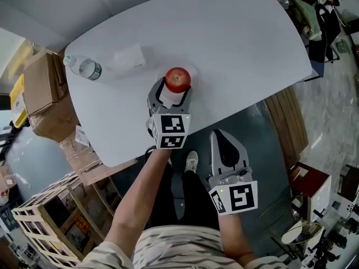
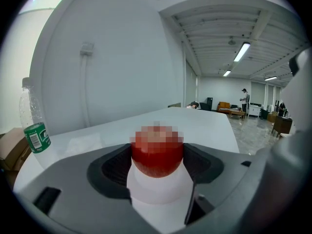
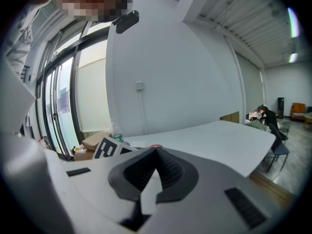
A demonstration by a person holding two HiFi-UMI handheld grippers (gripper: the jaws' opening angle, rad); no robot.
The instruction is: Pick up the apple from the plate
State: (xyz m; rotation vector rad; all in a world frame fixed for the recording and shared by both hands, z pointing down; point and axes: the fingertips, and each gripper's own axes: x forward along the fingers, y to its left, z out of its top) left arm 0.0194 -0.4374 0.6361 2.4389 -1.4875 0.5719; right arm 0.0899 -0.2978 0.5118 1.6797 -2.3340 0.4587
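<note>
A red apple (image 1: 178, 78) (image 2: 157, 155) sits between the dark pads of my left gripper (image 1: 175, 86) (image 2: 157, 156), which press on it from both sides. Just under the apple, between the jaws, lies the small white plate (image 1: 170, 98) (image 2: 158, 191); whether the apple still touches it I cannot tell. My right gripper (image 1: 220, 134) (image 3: 156, 154) hangs off the near edge of the white table (image 1: 241, 43), over the floor, shut with nothing in it. In the right gripper view the apple is only a red sliver beyond the jaw tips.
A clear plastic bottle (image 1: 83, 67) (image 2: 33, 126) with a green label lies at the table's left end, with a white paper packet (image 1: 129, 57) beside it. Cardboard boxes (image 1: 42, 88) and a wooden crate stand left of the table. A chair with clothes (image 1: 317, 10) is at top right.
</note>
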